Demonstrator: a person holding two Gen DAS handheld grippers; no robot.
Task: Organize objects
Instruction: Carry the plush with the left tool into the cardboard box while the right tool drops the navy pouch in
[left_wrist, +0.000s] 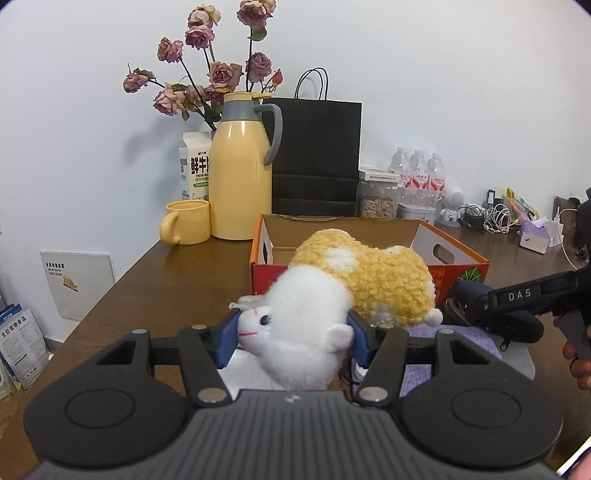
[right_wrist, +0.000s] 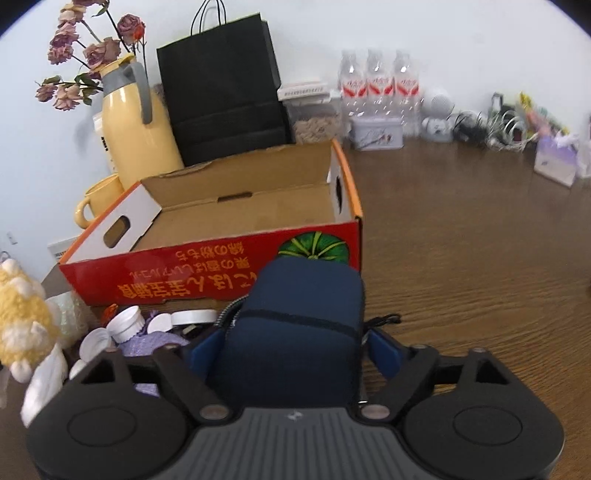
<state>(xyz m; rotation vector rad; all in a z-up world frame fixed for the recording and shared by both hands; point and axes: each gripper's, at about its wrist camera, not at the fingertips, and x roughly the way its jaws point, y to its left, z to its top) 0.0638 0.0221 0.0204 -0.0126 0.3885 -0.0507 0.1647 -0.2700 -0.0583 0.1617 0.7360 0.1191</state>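
A plush sheep (left_wrist: 369, 273) with a white head and a curly yellow body hangs above the table in front of the open red cardboard box (left_wrist: 458, 258). My left gripper (left_wrist: 291, 332) is shut on its white head, with both blue pads pressed into the fur. In the right wrist view a navy zip pouch (right_wrist: 295, 325) fills the gap between the blue pads of my right gripper (right_wrist: 295, 350), just in front of the box's red front wall (right_wrist: 207, 258). The box is empty inside. The sheep (right_wrist: 22, 314) shows at the left edge there.
A yellow thermos (left_wrist: 240, 177), a yellow mug (left_wrist: 186, 221) and a black paper bag (left_wrist: 317, 155) stand behind the box. Water bottles (right_wrist: 376, 85), a tin and tangled cables line the back wall. White lids (right_wrist: 125, 325) and a purple cloth lie left of the pouch.
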